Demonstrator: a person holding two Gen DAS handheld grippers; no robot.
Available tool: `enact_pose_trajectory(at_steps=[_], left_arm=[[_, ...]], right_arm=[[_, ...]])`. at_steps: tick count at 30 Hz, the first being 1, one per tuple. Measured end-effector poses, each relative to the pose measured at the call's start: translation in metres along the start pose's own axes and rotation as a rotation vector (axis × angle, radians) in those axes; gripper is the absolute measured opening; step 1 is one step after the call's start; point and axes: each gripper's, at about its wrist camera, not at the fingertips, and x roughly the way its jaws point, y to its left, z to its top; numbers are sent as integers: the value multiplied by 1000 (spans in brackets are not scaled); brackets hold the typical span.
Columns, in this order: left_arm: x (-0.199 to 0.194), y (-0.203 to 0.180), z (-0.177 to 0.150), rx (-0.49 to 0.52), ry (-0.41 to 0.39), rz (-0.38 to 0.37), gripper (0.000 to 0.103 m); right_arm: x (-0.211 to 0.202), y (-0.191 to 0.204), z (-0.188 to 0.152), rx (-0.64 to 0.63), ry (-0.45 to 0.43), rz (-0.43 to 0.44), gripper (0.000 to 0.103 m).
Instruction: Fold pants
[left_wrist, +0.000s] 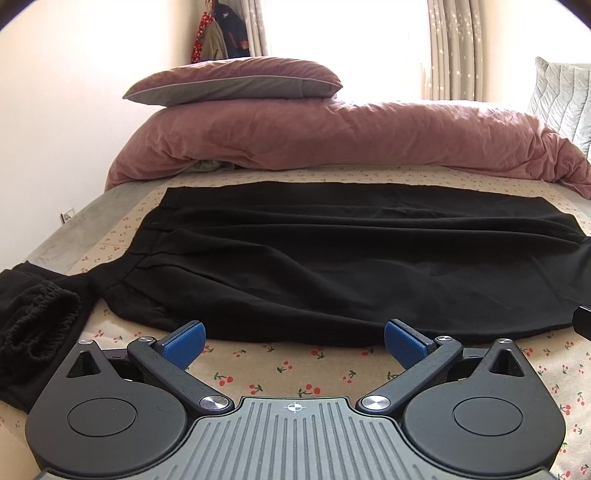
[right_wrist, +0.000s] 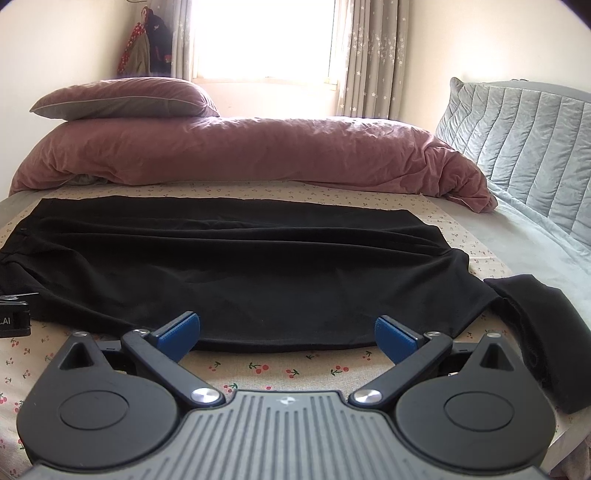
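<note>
A pair of black pants (left_wrist: 332, 258) lies flat on the bed, spread long from side to side. Under the pants is a cream sheet (left_wrist: 280, 365) with little red cherries on it.

The left gripper (left_wrist: 293, 338) sits low over the sheet, just beside the near edge of the pants. Its two blue pads (left_wrist: 184, 341) are spread wide apart and hold nothing. The pants edge is at 12 o'clock from this gripper. At 9 o'clock from it, a bunched black piece with a stretchy cuff (left_wrist: 40, 317) lies on the sheet. It joins the rest of the pants.

The right gripper (right_wrist: 286, 334) also sits low by the near edge of the pants. Its blue pads (right_wrist: 177, 338) are spread wide too, with nothing between them. At 3 o'clock from it, another black piece (right_wrist: 543, 332) is folded over and rests on the sheet. At 9 o'clock, a bit of the left gripper peeks in at the edge of the right wrist view.

Behind the pants, at 12 o'clock, a pink blanket (right_wrist: 258, 151) is piled up across the bed. A pink pillow (right_wrist: 125, 98) lies on top of it, toward 10 o'clock. A grey padded headboard (right_wrist: 528, 136) stands at 2 o'clock. A bright window (right_wrist: 262, 37) with curtains (right_wrist: 373, 55) is on the far wall, and some clothes (right_wrist: 147, 40) hang in the corner.
</note>
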Motion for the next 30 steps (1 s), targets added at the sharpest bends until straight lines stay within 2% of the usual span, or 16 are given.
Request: enact_pose_trajectory(at_steps=[30], left_arm=[[4,-5,-1,8,21,-15,103]], right_arm=[[0,-1,-1,8,0,-2,93]])
